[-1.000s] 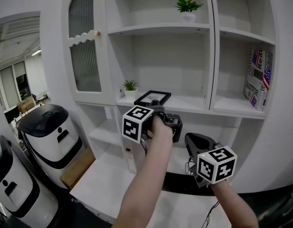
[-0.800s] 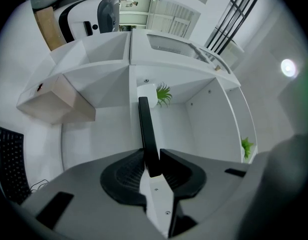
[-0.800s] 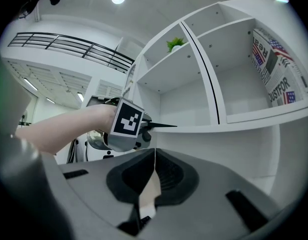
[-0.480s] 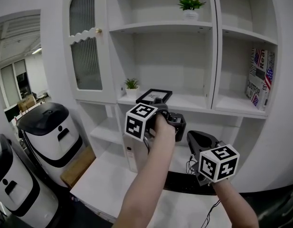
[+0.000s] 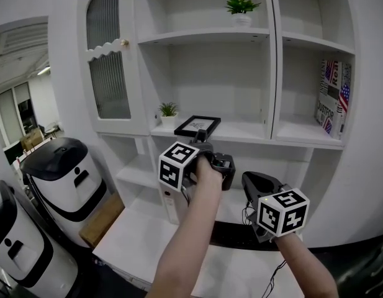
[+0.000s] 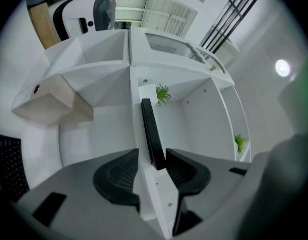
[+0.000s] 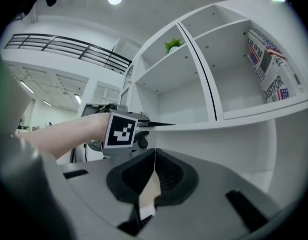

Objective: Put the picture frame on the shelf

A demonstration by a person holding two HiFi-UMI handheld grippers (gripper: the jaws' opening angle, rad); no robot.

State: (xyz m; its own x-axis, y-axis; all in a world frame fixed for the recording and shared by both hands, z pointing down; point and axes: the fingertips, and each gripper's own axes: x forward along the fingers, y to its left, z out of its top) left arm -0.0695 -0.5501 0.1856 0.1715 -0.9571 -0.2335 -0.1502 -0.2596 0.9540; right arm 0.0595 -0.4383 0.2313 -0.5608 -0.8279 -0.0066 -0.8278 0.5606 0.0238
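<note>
The black picture frame (image 5: pixel 197 125) lies flat on the middle shelf (image 5: pixel 247 133), next to a small potted plant (image 5: pixel 169 112). My left gripper (image 5: pixel 202 136) reaches up to the frame's near edge. In the left gripper view the frame (image 6: pixel 150 129) shows edge-on between the pads (image 6: pixel 116 174). The jaws of my left gripper (image 6: pixel 153 156) have just been opening, and a gap shows beside the frame, so it rests on the shelf (image 6: pixel 144 91). My right gripper (image 5: pixel 256 182) hangs lower and to the right. Its jaws are shut and hold nothing (image 7: pixel 154 151).
A second plant (image 5: pixel 241 8) stands on the upper shelf and printed books (image 5: pixel 331 101) lean in the right bay. An arched cabinet door (image 5: pixel 107 54) is at the left, with white and black machines (image 5: pixel 61 172) and a wooden box (image 5: pixel 101 219) below.
Both hands and the frame stay about where they were; only the head view shifts slightly.
</note>
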